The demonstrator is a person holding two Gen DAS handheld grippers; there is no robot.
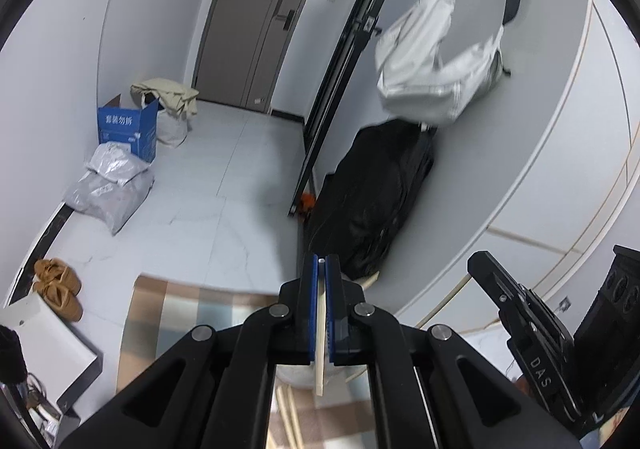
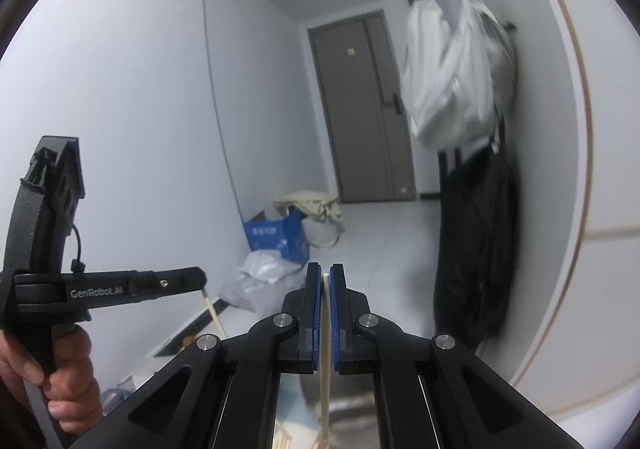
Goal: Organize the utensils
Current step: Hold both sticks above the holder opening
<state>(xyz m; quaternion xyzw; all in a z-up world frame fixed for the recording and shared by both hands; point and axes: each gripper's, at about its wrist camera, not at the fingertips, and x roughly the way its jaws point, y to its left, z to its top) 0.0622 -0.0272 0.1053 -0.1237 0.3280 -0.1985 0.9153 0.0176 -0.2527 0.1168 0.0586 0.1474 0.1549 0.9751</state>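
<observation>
The left gripper [image 1: 321, 261] is clamped on a pale chopstick [image 1: 321, 345], and the right gripper [image 2: 325, 269] on another chopstick [image 2: 326, 349]. Each stick runs lengthwise between the pads, its free end hanging back down towards more sticks [image 1: 289, 413] lying below

the pale stick [image 2: 326, 333] runs off the bottom edge, and the hanging white bag [image 2: 452, 77] is motion-blurred.

walls: pale grey [image 1: 60, 89] | floor: light tiles [image 1: 224, 185] | door: grey-brown [image 1: 256, 17]
</observation>
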